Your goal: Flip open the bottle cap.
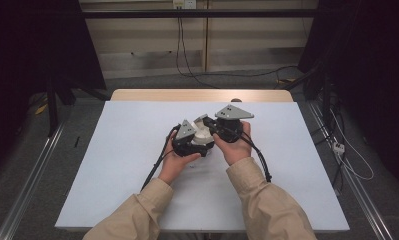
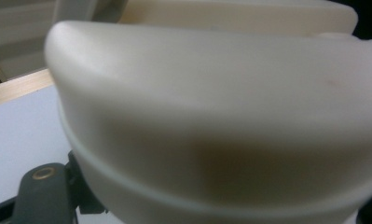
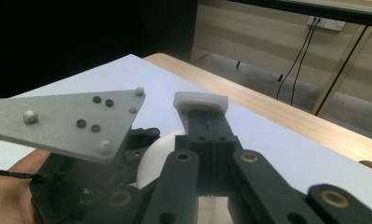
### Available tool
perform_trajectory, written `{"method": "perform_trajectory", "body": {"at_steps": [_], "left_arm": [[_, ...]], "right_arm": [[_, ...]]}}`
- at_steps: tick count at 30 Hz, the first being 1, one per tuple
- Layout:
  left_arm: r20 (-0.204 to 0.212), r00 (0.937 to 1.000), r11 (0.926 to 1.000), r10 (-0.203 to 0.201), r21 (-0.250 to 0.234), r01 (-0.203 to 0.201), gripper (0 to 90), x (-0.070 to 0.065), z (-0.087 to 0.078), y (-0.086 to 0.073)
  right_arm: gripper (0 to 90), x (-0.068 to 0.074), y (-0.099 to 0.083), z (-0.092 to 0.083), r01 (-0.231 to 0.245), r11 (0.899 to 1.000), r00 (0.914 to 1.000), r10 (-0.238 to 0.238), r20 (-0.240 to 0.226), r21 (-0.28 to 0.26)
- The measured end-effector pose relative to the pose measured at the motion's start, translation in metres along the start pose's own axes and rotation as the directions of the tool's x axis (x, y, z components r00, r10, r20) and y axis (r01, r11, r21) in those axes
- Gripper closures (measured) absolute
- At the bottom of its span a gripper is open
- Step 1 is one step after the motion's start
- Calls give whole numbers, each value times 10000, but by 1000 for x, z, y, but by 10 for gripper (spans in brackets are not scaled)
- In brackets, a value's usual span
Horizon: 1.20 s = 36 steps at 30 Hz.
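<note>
Where the high view looks down on the white table, both hands meet near its middle: left gripper and right gripper close together, a cream-white object lodged between them, grey three-cornered plates on top hiding the jaws. Not readable from there: what the jaws do. From the left gripper view, far nearer: the cream object pressed right up against the lens, smooth and rounded with a thin ridge round its lower part, blurred by closeness; jaws clamped on it, one dark link poking out at lower left. From the right gripper view, something else again: right gripper with jaws pressed flat together, nothing between the pads, white tips capping them, raised above the table and pointed toward the wooden far edge. Below and left there, the left gripper's plate, a curve of the cream object beneath it, the left hand at the corner.
</note>
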State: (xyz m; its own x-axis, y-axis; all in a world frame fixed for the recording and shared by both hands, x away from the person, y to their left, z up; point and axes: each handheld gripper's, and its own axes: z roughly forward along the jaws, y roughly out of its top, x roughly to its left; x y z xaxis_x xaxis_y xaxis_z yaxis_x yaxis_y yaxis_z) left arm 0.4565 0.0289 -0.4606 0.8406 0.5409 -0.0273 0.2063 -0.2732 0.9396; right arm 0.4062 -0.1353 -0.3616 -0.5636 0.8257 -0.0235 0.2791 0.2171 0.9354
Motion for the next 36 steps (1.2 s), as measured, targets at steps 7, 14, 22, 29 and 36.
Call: {"method": "perform_trajectory", "body": {"at_steps": [7,14,22,29,36], "left_arm": [[5,10000,10000,-14,6,14,186,0,0,0],[7,10000,10000,-19,4,19,186,0,0,0],[27,10000,10000,-49,1,49,186,0,0,0],[19,10000,10000,-17,24,17,186,0,0,0],[17,10000,10000,-25,26,25,186,1,0,0]], "right_arm": [[900,0,5,2,59,10000,10000,-59,3,-19],[900,0,6,8,141,9999,9999,-141,27,41],[900,2,12,14,359,9993,9993,-359,80,55],[900,2,15,17,410,9991,9991,-411,140,68],[900,1,16,22,343,9994,9993,-345,145,95]]}}
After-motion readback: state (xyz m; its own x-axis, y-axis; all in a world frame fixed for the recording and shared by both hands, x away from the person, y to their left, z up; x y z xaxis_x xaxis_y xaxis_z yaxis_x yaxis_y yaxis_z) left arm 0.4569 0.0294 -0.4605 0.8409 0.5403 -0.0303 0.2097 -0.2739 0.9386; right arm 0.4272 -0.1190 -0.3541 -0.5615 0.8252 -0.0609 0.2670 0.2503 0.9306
